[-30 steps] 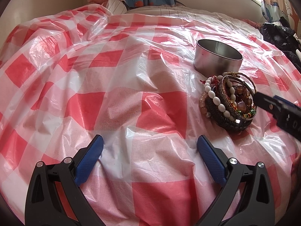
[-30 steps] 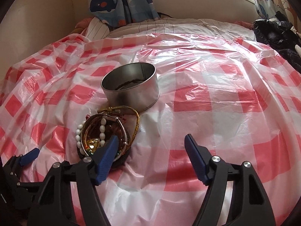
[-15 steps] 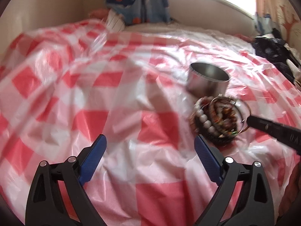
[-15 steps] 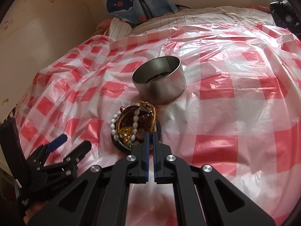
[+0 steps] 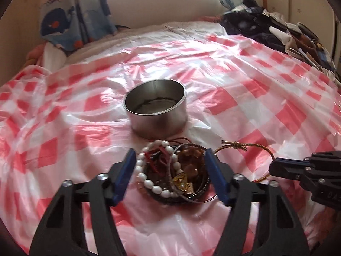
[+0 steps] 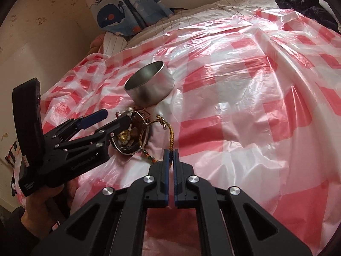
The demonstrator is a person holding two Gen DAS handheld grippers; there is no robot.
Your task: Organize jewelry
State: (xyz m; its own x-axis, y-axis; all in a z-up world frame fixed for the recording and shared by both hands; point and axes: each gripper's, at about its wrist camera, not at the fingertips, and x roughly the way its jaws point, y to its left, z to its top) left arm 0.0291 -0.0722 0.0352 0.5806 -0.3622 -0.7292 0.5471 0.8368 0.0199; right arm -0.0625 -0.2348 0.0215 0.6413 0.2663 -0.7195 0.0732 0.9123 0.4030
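While one round silver metal tin [image 5: 156, 108] stands near the middle of the red-and-white checked plastic sheet [image 5: 266, 89] covering a bed, one dark round dish heaped with beaded bracelets [image 5: 174, 176] sits just beside it. The left gripper [image 5: 170, 178], jaws just closing, straddles the dish. The right gripper [image 6: 171, 156] pinches one gold braided cord [image 6: 171, 136]. Whale-print curtain [image 6: 119, 10] behind; gripper lettering unreadable.

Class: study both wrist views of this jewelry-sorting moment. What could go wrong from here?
1. The right gripper is pinched on the gold braided cord, which runs back into the pile of bracelets; pulling may drag tangled pieces out.
2. The left gripper straddles the pile without pressing on it, so the pile could slide on the slick plastic sheet.
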